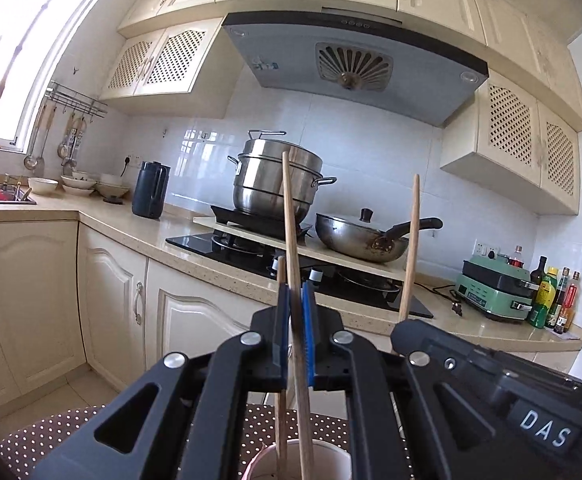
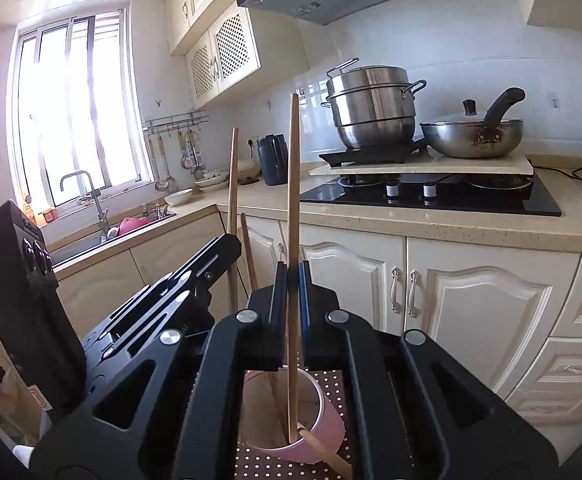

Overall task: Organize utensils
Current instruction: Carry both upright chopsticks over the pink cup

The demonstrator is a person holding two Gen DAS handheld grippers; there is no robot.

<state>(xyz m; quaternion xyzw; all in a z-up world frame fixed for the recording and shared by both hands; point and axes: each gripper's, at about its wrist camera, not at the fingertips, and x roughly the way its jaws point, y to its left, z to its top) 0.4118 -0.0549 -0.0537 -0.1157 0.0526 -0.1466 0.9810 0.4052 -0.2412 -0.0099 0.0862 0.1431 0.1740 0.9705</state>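
Over the pink cup (image 2: 315, 436), each hand-held gripper — left (image 1: 296, 300), right (image 2: 292, 280) — pinches one upright wooden chopstick (image 2: 293, 184).

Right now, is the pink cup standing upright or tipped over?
Upright. In the right wrist view the pink cup stands on the dotted cloth, mouth facing up, with chopsticks standing in it.

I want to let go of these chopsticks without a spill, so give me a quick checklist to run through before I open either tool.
1. Left tool shut on a chopstick: ok.
2. Right tool shut on a chopstick: ok.
3. Right chopstick's lower end inside the pink cup: ok.
4. Left chopstick's lower end inside the cup: cannot tell, the tip is hidden.
5. Cup upright on the dotted cloth: ok.
6. Tools apart from each other: cannot tell, they are close.
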